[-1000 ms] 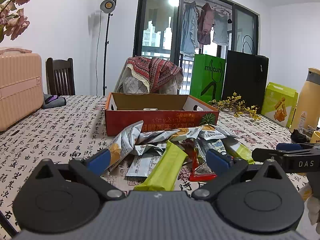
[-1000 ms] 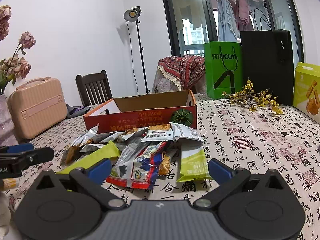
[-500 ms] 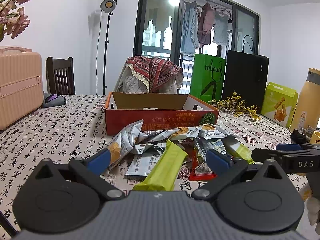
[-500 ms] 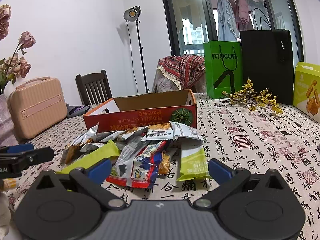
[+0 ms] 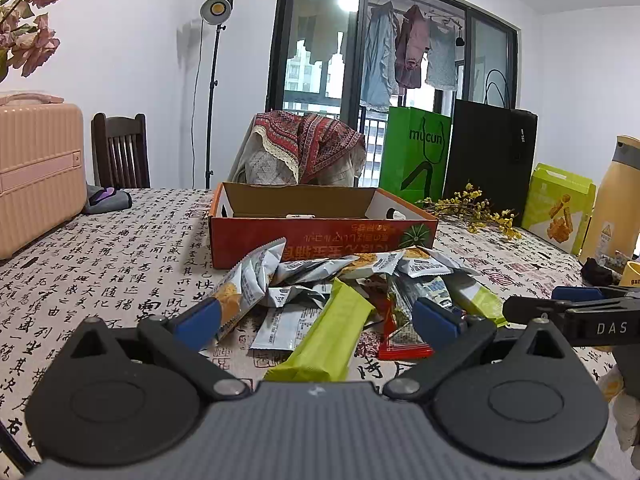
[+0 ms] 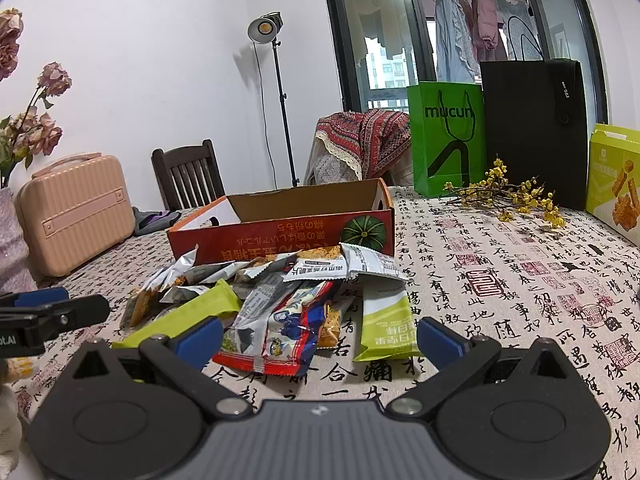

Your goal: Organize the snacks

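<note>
Nothing shifted since earlier frames: both grippers hold same low pose near snack pile. Left gripper (image 5: 316, 316) jaws spread wide, empty, long green bar (image 5: 328, 336) lying between blue fingertips (image 5: 198, 316). Right gripper (image 6: 318, 330) jaws also spread, empty, red-and-blue packet (image 6: 276, 328) just ahead. Snack pile (image 6: 272, 296) heaped on calligraphy tablecloth (image 6: 500, 280), touching near wall of red cardboard box (image 5: 320, 236). Green shopping bag (image 6: 448, 140) far right.

Nothing visibly moved, apparently, either view
</note>
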Tool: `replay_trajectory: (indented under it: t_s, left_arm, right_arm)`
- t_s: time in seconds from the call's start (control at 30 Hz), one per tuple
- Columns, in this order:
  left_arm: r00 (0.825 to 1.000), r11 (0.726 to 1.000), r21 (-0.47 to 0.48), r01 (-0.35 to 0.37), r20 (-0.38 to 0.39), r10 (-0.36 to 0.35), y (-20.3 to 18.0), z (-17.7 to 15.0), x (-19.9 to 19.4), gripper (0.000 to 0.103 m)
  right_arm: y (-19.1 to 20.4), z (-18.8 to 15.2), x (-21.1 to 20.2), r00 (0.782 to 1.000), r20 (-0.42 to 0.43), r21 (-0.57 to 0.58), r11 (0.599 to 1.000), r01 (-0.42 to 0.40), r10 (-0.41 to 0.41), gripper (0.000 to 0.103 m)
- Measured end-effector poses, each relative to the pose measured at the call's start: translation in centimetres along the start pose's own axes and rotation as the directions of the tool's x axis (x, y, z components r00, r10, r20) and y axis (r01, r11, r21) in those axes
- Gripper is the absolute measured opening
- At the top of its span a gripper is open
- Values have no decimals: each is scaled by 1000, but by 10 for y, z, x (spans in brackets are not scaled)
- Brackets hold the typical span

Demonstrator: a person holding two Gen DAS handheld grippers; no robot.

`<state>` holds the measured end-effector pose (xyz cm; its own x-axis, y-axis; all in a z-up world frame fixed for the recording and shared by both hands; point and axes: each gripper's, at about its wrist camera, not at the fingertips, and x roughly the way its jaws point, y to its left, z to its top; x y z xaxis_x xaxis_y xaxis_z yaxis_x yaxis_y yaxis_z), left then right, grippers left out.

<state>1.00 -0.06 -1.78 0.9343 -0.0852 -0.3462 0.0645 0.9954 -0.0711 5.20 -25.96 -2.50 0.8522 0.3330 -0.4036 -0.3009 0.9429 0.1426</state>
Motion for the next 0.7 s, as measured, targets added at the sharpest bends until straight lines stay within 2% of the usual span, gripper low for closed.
replay_trajectory:
  t_s: [0.7]
  left_arm:
    - [999,1000,-8,-9,-32,9,5,-2,11,103]
  right_arm:
    - [-2,-1,11,999,-26,-7,1000,-18,18,103]
